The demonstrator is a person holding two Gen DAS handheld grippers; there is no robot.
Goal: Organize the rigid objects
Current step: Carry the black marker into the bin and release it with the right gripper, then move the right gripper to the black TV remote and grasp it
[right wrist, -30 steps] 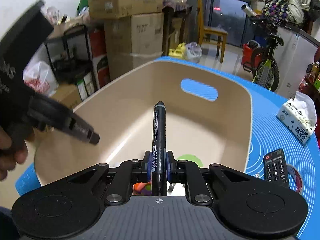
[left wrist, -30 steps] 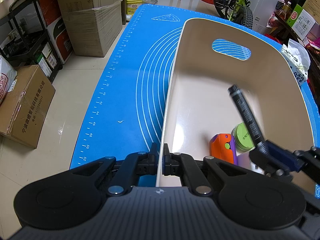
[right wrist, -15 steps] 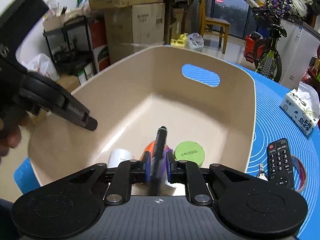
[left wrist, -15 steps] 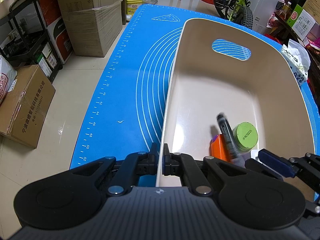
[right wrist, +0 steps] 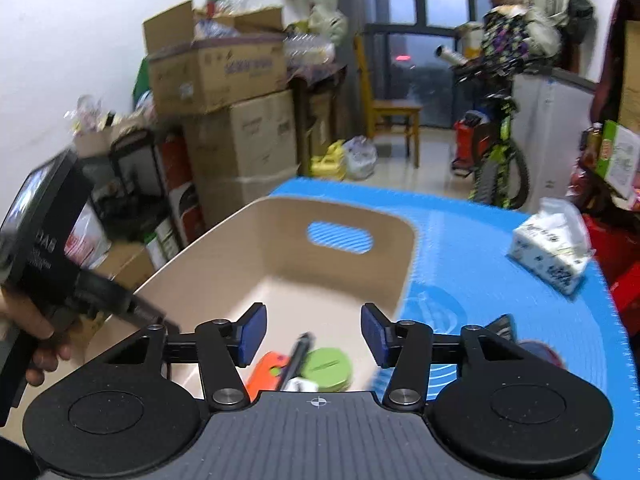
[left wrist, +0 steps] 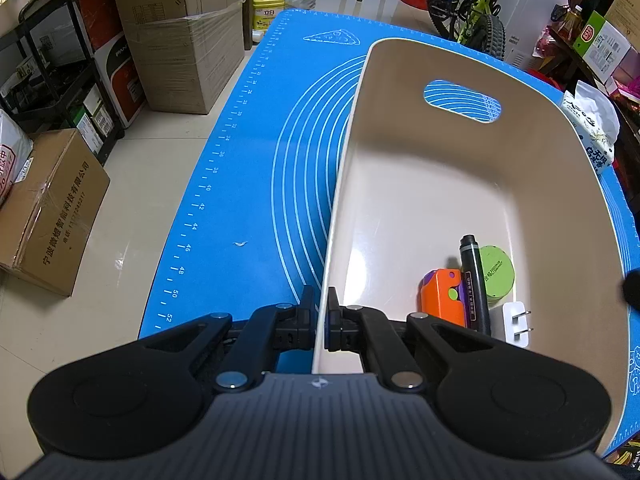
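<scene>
A beige bin (left wrist: 400,184) stands on the blue mat (left wrist: 256,168). My left gripper (left wrist: 319,308) is shut on the bin's near left rim. Inside the bin lie a black marker (left wrist: 474,280), an orange and purple toy (left wrist: 442,296), a green round tin (left wrist: 496,270) and a white plug (left wrist: 516,324). My right gripper (right wrist: 313,336) is open and empty above the bin's near end (right wrist: 280,264); the marker (right wrist: 296,356), toy (right wrist: 266,372) and tin (right wrist: 328,368) lie below it.
A tissue pack (right wrist: 552,248) lies on the mat to the right of the bin, and a dark remote (right wrist: 502,326) lies nearer. Cardboard boxes (left wrist: 184,36) and a black rack (left wrist: 60,80) stand on the floor to the left. A bicycle (left wrist: 476,12) stands beyond the table.
My right gripper lowered the marker into the bin, opened and let it go, then rose and drew back. The marker now lies between toy and tin. The left gripper has not moved.
</scene>
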